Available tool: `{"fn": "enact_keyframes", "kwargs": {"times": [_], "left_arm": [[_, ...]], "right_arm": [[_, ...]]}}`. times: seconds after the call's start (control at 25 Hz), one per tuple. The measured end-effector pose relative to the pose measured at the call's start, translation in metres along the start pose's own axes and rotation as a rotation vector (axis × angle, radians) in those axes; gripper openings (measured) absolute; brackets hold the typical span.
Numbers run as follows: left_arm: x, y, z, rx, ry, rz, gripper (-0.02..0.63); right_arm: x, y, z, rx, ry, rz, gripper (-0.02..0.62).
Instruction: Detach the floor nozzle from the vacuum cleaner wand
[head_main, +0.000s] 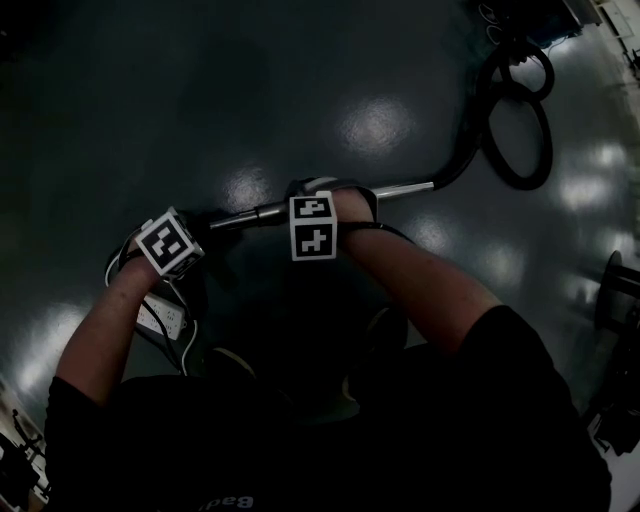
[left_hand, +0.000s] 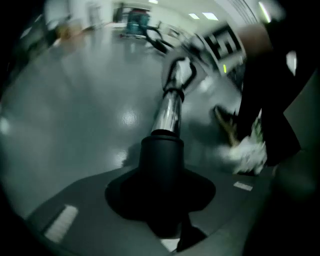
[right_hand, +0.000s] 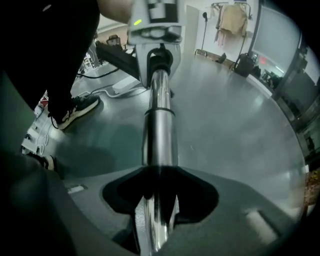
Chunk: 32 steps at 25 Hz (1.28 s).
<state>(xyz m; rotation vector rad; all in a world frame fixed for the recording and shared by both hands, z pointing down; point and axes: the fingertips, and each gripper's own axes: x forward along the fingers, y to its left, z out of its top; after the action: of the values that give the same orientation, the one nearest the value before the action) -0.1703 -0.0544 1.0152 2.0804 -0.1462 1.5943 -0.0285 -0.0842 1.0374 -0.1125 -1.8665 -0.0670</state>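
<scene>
A dark, glossy floor fills the head view, seen steeply from above. The vacuum's black hose curls toward the floor's far right. From it a chrome wand runs leftward across the middle of the floor and meets the floor nozzle's black neck, a thick collar that swallows the tube's end.

A person bends over this joint with a gripper in each hand. The right gripper points steeply down, and its jaws are clamped on the bare chrome tube just beside the joint. The left gripper sits just left of it, and its jaws are closed around the black neck, which fills the gap between them.

The step in hand looks like the pull-apart. It would probably go best with the right gripper holding the wand still as an anchor. The left would then draw the neck straight along the tube's line, with a slight twist if it sticks. Any sideways levering risks the chrome slipping in the jaws.
</scene>
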Motion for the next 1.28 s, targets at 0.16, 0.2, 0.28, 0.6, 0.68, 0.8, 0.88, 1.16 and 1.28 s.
{"fn": "enact_keyframes", "kwargs": {"times": [0.16, 0.2, 0.28, 0.6, 0.68, 0.8, 0.88, 1.16, 1.28], "left_arm": [[-0.011, -0.015, 0.014, -0.144, -0.238, -0.177, 0.13], [-0.009, -0.012, 0.014, -0.09, -0.222, -0.137, 0.13], [0.002, 0.001, 0.007, 0.083, -0.098, 0.026, 0.129], [0.044, 0.031, -0.011, 0.723, 0.21, 0.456, 0.129], [0.06, 0.026, -0.02, 0.77, 0.243, 0.427, 0.129], [0.077, 0.024, -0.037, 0.789, 0.304, 0.386, 0.124], [0.082, 0.026, -0.047, 0.801, 0.338, 0.373, 0.138], [0.085, 0.025, -0.048, 0.82, 0.358, 0.345, 0.146], [0.085, 0.025, -0.05, 0.797, 0.372, 0.311, 0.141]], "right_arm": [[0.009, 0.01, -0.021, -0.03, 0.032, 0.014, 0.158], [0.012, 0.013, -0.025, -0.035, 0.04, 0.02, 0.158], [0.019, 0.019, -0.03, -0.042, 0.058, 0.027, 0.158], [0.042, 0.03, -0.036, -0.079, 0.112, -0.047, 0.156], [0.046, 0.033, -0.041, -0.081, 0.115, -0.048, 0.157], [0.054, 0.039, -0.046, -0.087, 0.119, -0.034, 0.158], [0.057, 0.044, -0.047, -0.093, 0.121, -0.025, 0.158], [0.057, 0.044, -0.048, -0.075, 0.099, -0.008, 0.17], [0.056, 0.05, -0.044, -0.064, 0.079, 0.038, 0.226]]}}
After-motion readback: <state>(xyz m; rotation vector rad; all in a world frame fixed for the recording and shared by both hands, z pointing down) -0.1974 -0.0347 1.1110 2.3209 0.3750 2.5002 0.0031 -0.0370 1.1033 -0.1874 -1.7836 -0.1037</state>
